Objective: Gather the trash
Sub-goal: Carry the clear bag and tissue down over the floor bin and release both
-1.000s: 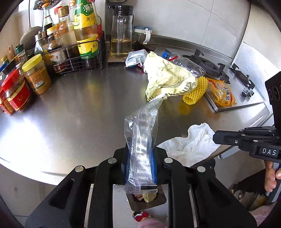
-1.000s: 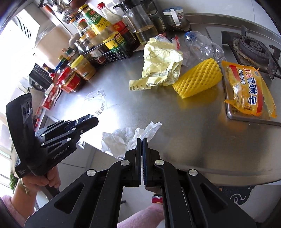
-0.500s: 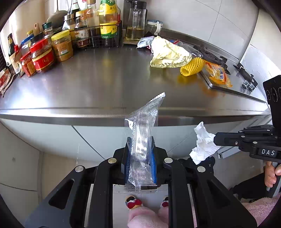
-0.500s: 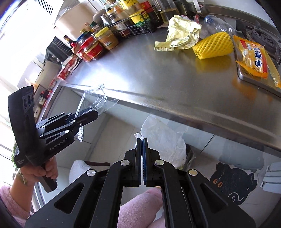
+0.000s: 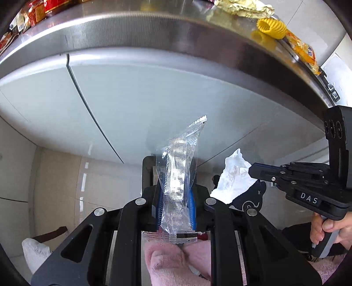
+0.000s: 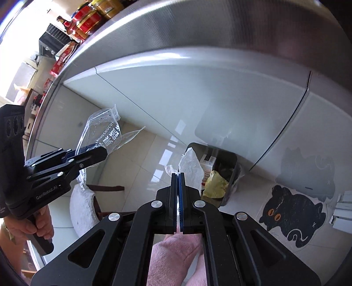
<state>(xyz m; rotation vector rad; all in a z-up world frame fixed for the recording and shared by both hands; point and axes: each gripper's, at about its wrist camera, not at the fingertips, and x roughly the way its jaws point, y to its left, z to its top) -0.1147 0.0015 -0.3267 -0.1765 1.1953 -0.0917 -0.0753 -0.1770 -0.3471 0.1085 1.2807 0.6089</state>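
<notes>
My left gripper (image 5: 175, 187) is shut on a clear plastic wrapper (image 5: 179, 167) that stands up between its pads; the wrapper also shows in the right wrist view (image 6: 101, 136). My right gripper (image 6: 178, 176) is shut on a crumpled white tissue (image 6: 191, 165), which also shows in the left wrist view (image 5: 234, 178). Both grippers are below the steel counter edge (image 5: 154, 24), in front of the white cabinet doors (image 5: 154, 99). A dark trash bin (image 6: 222, 167) holding yellow and white scraps stands on the floor just beyond the tissue.
On the counter lie a yellow foam net (image 5: 269, 27), crumpled yellow paper (image 5: 242, 6) and an orange packet (image 5: 304, 49). Red-lidded jars (image 6: 88, 22) stand at its left end. A black cat mat (image 6: 292, 213) and a white cushioned stool (image 6: 83, 209) are on the tiled floor.
Both grippers have dropped from counter height to below the counter edge, each still holding its piece. The trash bin on the floor has come into the right wrist view.
</notes>
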